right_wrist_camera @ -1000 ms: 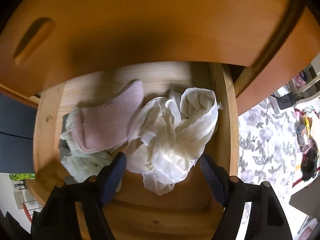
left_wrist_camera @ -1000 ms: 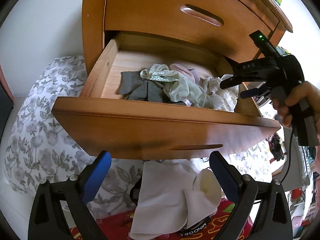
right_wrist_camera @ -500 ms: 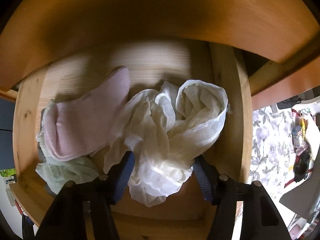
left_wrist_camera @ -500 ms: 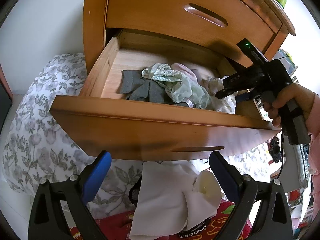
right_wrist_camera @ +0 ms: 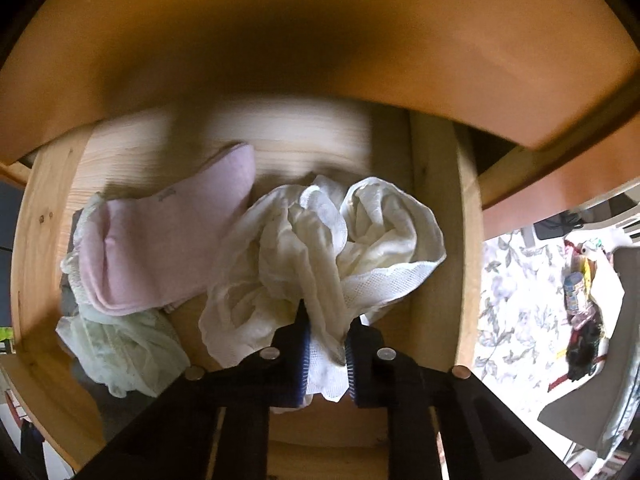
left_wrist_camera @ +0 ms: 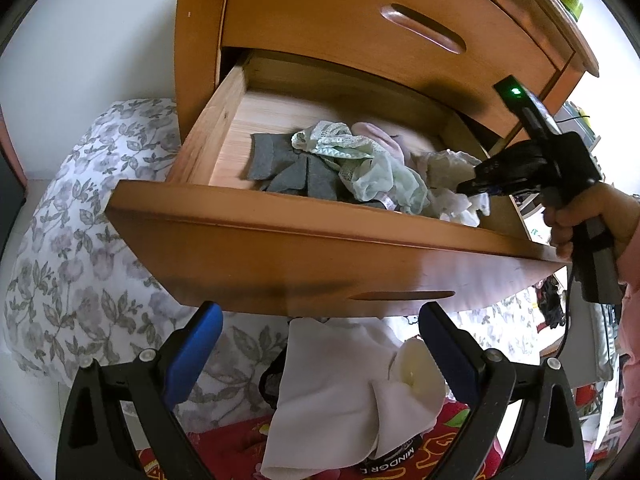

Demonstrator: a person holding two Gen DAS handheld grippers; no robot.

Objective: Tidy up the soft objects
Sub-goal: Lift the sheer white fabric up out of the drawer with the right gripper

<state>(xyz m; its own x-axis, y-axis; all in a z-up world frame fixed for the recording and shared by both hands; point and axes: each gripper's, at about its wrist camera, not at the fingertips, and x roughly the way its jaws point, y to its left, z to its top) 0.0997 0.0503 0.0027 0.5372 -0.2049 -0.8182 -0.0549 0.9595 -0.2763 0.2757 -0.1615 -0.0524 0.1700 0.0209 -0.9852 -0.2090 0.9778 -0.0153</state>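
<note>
White mesh garment (right_wrist_camera: 320,256) sits crumpled at the right end of the open drawer (left_wrist_camera: 328,236), against the right wall. Right gripper (right_wrist_camera: 326,344) points down into it; its jaws have just been closing and now pinch a fold of the mesh near the front edge. Fabric is thin, netted, bunched into loose loops, so it'll likely trail and drag when lifted.

Just left of it: pink sock (right_wrist_camera: 168,248), lying flat, partly over a pale green lace piece (right_wrist_camera: 116,344). Grey cloth (left_wrist_camera: 296,168) is further left, mostly under the green one. All in one heap, nothing folded or separated.

Left gripper (left_wrist_camera: 320,340) hovers outside, below the drawer front, jaws wide, nothing between them. Under it a white folded cloth (left_wrist_camera: 340,396) lies on something red; floral bedding (left_wrist_camera: 80,240) to the left.

Progress: early, I'd say. One grasp made, pile in the drawer still unsorted. Where the sorted items go isn't clear from here.
</note>
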